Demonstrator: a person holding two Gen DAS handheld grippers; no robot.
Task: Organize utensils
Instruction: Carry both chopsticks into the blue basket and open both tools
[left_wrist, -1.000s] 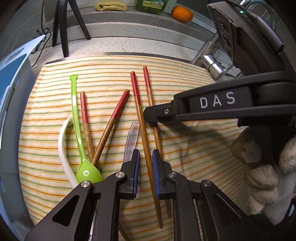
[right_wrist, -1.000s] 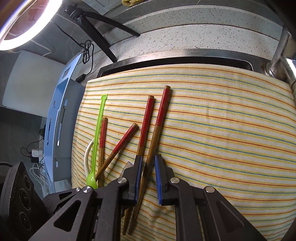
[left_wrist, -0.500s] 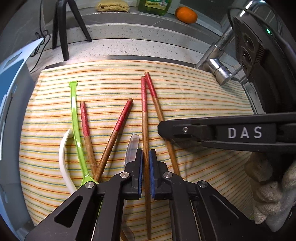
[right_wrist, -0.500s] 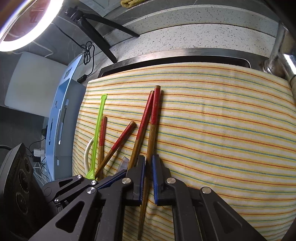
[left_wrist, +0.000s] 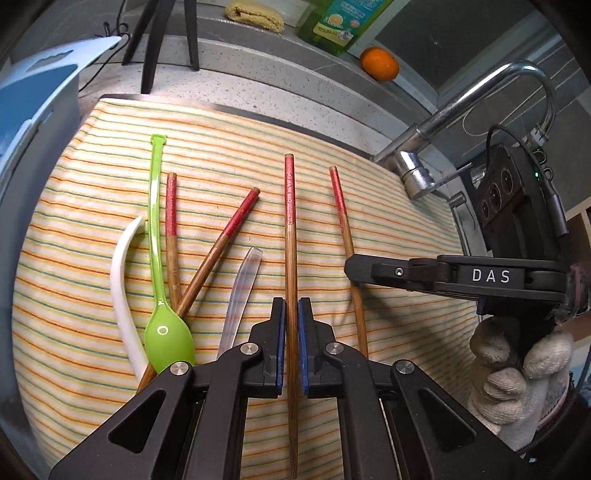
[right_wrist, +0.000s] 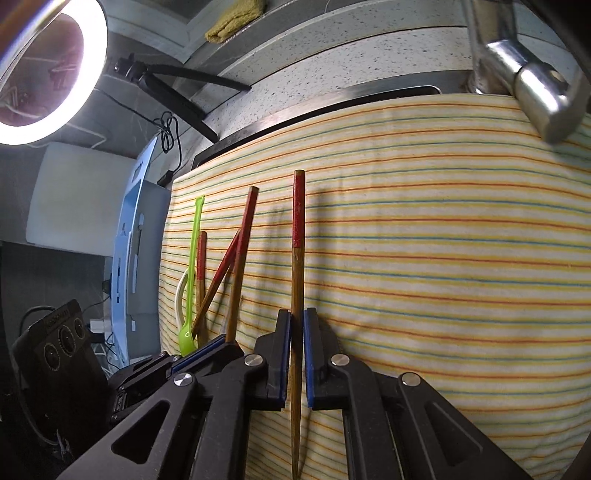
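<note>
My left gripper (left_wrist: 290, 321) is shut on a red-topped wooden chopstick (left_wrist: 290, 236), which runs straight up between its blue pads. My right gripper (right_wrist: 297, 332) is shut on a second red-topped chopstick (right_wrist: 297, 258). In the left wrist view the right gripper (left_wrist: 350, 264) comes in from the right, gripping that chopstick (left_wrist: 341, 214). To the left on the striped cloth (left_wrist: 399, 229) lie a green spoon (left_wrist: 162, 266), a white spoon (left_wrist: 123, 295), a clear spoon (left_wrist: 242, 288) and two crossed chopsticks (left_wrist: 221, 240).
A chrome faucet (left_wrist: 417, 177) stands at the cloth's right rear. An orange (left_wrist: 379, 64), a green soap bottle (left_wrist: 340, 22) and a yellow sponge (left_wrist: 255, 16) sit on the back ledge. A blue rack (left_wrist: 33, 103) borders the left side, and a ring light (right_wrist: 48, 74) glows beyond it.
Both grippers have shut, each on one chopstick of the middle pair. The two chopsticks, close together before, now stand apart, the right one carried to the right.
</note>
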